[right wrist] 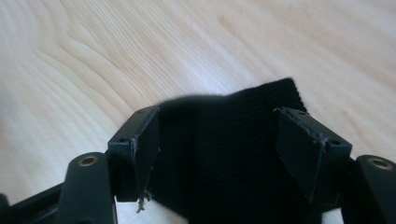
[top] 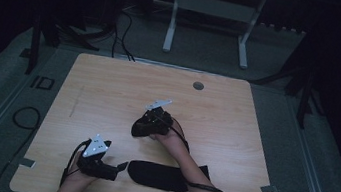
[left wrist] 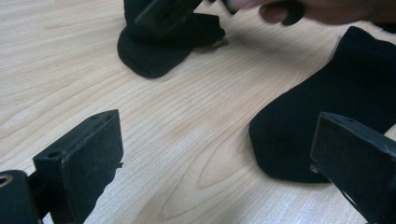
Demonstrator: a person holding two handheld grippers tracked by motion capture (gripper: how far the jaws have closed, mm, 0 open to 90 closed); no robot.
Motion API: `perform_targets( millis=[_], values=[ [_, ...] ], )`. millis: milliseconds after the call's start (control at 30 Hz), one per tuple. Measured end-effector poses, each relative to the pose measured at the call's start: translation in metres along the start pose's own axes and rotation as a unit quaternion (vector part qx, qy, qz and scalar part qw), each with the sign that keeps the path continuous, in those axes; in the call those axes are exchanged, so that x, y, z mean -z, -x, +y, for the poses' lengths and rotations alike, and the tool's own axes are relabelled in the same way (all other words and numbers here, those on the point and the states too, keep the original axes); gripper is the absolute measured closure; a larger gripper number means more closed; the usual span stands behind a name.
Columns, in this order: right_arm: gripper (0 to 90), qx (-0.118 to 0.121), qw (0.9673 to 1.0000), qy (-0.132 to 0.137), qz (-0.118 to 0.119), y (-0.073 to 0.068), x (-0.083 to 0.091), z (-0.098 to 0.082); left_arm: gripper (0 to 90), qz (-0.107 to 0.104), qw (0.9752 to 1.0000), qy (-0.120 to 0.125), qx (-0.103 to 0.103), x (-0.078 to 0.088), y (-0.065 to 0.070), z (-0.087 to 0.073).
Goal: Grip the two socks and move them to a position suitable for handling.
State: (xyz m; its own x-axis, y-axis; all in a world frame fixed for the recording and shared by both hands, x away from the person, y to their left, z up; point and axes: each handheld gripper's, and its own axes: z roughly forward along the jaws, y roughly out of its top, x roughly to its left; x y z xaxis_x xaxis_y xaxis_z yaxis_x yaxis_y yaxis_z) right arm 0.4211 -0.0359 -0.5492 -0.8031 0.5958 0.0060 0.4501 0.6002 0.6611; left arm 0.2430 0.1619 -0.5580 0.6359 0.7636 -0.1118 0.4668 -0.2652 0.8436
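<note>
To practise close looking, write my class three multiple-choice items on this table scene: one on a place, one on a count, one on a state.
1. Where does the flat sock lie?
A. near the table's front edge
B. beside the round hole
C. on the floor
2. How many black socks are on the table?
A. one
B. two
C. four
3. How do the left gripper's fingers stand?
A. clamped on a sock
B. clamped on a cable
C. wide apart, nothing between them

A: the flat sock lies along the table front.
B: a bunched sock lies farther in.
C: the left gripper fingers frame bare wood.
</note>
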Motion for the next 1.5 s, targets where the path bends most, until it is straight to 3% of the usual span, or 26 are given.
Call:
perform_targets(
  millis=[100,200,433,600,833,1033,1200,1367,1500],
  values=[
    [32.1,0.034,0.9990,-0.008,-0.027,-0.005,-0.009,-0.005,2.7,0.001,1.0000,0.000,0.001,0.000,-0.001,0.000],
    [36.6,0.036,0.9989,-0.006,-0.028,-0.008,-0.008,-0.005,2.7,0.002,1.0000,0.001,0.003,0.000,-0.002,-0.001],
    [70.5,0.047,0.9978,-0.004,-0.046,-0.013,-0.006,-0.006,3.4,-0.002,1.0000,-0.003,0.002,-0.002,0.000,-0.001],
    [78.2,0.061,0.9961,-0.006,-0.064,-0.016,-0.004,-0.005,3.5,0.000,1.0000,-0.006,0.001,-0.003,0.000,-0.002],
    [79.6,0.038,0.9968,0.023,-0.067,-0.009,0.027,-0.006,3.5,0.001,1.0000,-0.008,0.006,-0.004,-0.002,-0.002],
    [79.6,0.021,0.9949,0.056,-0.081,0.007,0.079,-0.010,3.5,0.001,0.9999,-0.010,0.006,-0.005,0.000,-0.002],
    [79.5,0.011,0.9931,0.071,-0.092,0.011,0.111,-0.023,3.5,0.003,0.9999,-0.011,0.010,-0.006,0.000,-0.001],
    [79.4,-0.012,0.9917,0.078,-0.102,0.009,0.124,-0.049,4.4,0.005,0.9999,-0.008,0.013,-0.006,0.000,-0.001],
    [79.2,-0.032,0.9918,0.055,-0.111,0.009,0.114,-0.071,4.6,-0.002,0.9998,-0.009,0.015,-0.007,0.000,-0.001]
  ],
)
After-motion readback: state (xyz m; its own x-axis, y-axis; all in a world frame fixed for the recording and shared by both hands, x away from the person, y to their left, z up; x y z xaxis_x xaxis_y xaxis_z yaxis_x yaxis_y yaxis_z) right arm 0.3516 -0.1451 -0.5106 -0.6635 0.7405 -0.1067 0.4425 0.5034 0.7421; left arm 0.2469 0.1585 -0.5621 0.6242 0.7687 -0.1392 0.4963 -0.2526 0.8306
